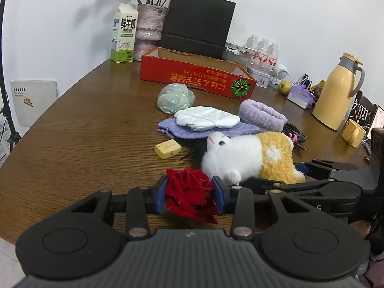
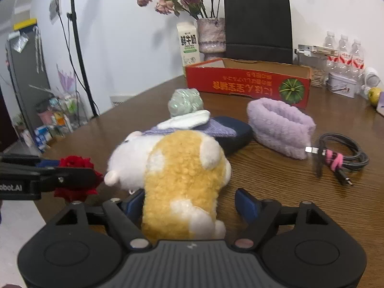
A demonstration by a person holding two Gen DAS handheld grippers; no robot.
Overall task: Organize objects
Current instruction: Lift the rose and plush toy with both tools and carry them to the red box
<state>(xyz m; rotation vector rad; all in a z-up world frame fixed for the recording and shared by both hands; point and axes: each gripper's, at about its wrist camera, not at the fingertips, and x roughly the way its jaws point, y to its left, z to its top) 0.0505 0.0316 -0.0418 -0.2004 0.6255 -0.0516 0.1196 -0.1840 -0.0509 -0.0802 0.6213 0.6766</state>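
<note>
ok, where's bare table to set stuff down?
Bare wood left of the yellow block, up to the milk carton. Another patch between the purple band, cable and red box. Crowded around the plush.

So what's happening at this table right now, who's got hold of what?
A person is tidying a cluttered wooden table with two handheld grippers. The left gripper is shut on a red rose, low over the near edge. The right gripper is open, its fingers either side of the yellow-and-white plush toy lying on the table, not yet gripping it. The red cardboard box sits further back; nothing shows inside it from these views.
</note>
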